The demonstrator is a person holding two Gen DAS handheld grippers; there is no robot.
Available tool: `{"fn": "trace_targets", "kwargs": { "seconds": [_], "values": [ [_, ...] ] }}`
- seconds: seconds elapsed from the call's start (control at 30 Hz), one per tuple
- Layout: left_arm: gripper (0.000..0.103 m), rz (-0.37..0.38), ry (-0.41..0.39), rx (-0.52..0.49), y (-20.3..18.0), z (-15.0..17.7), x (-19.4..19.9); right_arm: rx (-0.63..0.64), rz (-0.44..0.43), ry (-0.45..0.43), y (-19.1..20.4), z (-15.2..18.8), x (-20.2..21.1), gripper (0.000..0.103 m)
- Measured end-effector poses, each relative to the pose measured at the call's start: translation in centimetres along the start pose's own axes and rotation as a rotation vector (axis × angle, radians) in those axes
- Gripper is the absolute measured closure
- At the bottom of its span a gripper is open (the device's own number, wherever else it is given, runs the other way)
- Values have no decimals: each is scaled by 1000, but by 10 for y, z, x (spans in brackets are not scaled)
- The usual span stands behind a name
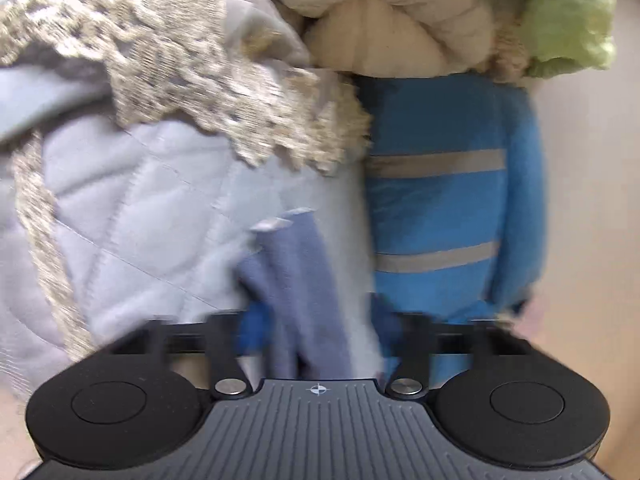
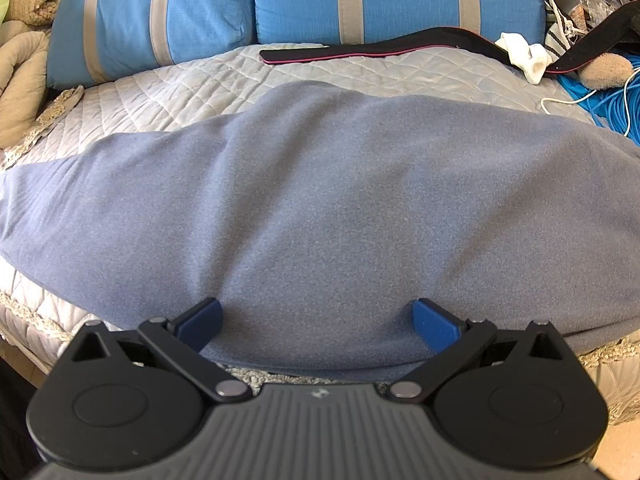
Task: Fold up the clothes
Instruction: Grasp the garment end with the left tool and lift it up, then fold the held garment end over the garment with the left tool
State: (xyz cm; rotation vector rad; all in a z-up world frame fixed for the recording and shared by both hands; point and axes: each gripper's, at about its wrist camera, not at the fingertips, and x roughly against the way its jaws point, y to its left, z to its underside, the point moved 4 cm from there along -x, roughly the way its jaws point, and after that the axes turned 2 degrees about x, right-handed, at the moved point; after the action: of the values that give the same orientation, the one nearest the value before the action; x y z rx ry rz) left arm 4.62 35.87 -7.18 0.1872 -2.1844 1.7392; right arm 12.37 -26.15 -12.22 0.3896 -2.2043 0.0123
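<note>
I'm pinching a fold of the grey-blue fleece (image 2: pixel 320 208) in my left claw (image 1: pixel 316 320); my right claw (image 2: pixel 318 320) is hovering wide open over it at the bed's (image 2: pixel 160 92) near edge.

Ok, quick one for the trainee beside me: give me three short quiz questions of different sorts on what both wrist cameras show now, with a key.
1. True or false: the right gripper has its jaws spread wide over the grey-blue fleece garment.
2. Multiple choice: the long black strap with pink edging lies on (A) the floor, (B) the pale grey quilted bedspread, (C) a chair.
3. Fill in: in the left wrist view, a bunched fold of grey-blue fabric sits between the fingers of the left gripper, and the bright blue pillow with grey ____ lies ahead.

Key: 1 true; 2 B; 3 stripes.
</note>
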Motion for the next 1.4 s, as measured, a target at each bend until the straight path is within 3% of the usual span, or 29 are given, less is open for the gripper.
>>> {"fn": "trace_targets", "kwargs": {
  "seconds": [0.03, 0.2, 0.33, 0.43, 0.57, 0.7, 0.83, 0.93, 1.13, 1.33, 1.37, 1.4],
  "values": [
    [97, -15, 2, -19, -1, -1, -1, 0, -1, 0, 0, 0, 0, 1],
    [98, -77, 11, -126, -11, -6, -2, 0, -6, -3, -1, 0, 2, 1],
    [98, -23, 30, -342, -57, -6, 9, -11, 27, -35, 8, -3, 12, 0],
    [98, 12, 40, -519, -97, 2, 17, 20, -27, -136, 43, -8, 27, 0],
    [98, 38, 46, -660, -145, 21, 25, 156, -48, -307, 111, -23, 42, 0],
    [98, 71, 55, -802, -192, 50, 31, 233, -50, -387, 171, -33, 31, 0],
    [98, 135, 76, -944, -241, 84, 39, 199, -4, -400, 202, -37, 6, 0],
    [98, 180, 127, -1019, -271, 115, 37, 175, 22, -341, 211, -33, -16, 0],
    [98, 273, 249, -1147, -323, 200, 16, 154, 20, -400, 208, -23, -19, 0],
    [98, 327, 394, -1246, -344, 291, -29, 147, 8, -393, 206, -26, -22, 0],
    [96, 336, 423, -1254, -344, 302, -35, 148, 5, -389, 206, -26, -22, 0],
    [88, 345, 451, -1261, -344, 314, -41, 151, 1, -384, 206, -27, -22, 0]
  ]
}}
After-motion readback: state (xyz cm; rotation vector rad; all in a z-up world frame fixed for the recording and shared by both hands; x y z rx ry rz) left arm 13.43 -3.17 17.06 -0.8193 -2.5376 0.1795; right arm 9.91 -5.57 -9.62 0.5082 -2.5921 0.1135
